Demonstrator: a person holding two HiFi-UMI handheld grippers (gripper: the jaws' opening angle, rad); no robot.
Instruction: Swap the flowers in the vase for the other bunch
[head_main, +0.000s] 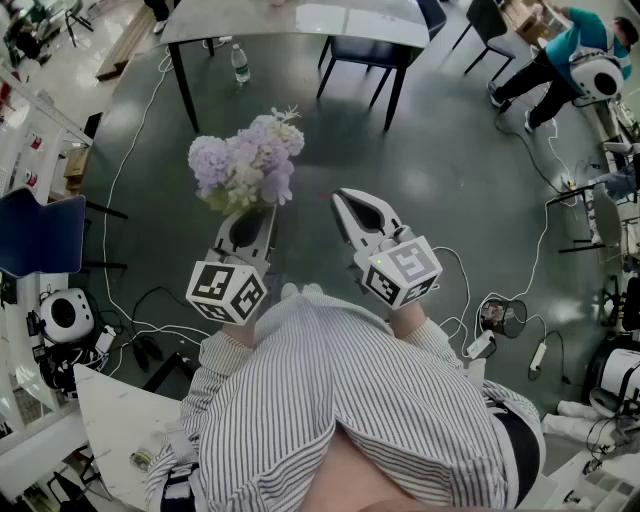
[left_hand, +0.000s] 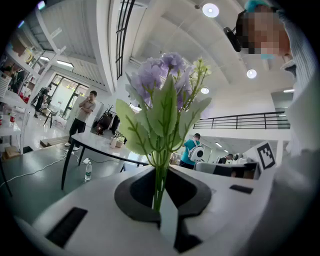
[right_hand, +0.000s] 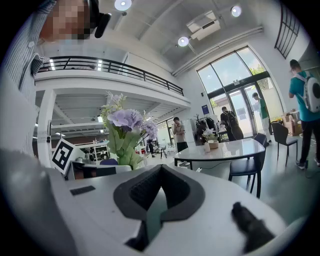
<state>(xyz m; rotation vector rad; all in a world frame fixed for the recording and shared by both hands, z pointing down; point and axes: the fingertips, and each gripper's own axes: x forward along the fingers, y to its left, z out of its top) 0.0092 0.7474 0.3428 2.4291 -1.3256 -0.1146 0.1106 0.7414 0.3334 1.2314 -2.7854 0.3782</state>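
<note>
A bunch of pale purple flowers (head_main: 248, 160) with green leaves stands upright above the floor in the head view. My left gripper (head_main: 249, 214) is shut on its stems. In the left gripper view the thin green stems (left_hand: 159, 181) run down between the closed jaws, and the blooms (left_hand: 162, 80) rise above them. My right gripper (head_main: 346, 197) hovers just right of the bunch, shut, with nothing between its jaws. The right gripper view shows its own closed jaws (right_hand: 159, 196) and the flowers (right_hand: 125, 124) off to the left.
A white table (head_main: 300, 20) with dark chairs (head_main: 365, 55) stands ahead, and a water bottle (head_main: 240, 62) is on the floor beside it. Cables (head_main: 130, 200) trail over the dark floor. A blue chair (head_main: 40, 235) is on the left and a white table corner (head_main: 110, 420) is behind. A person (head_main: 560, 55) bends at the far right.
</note>
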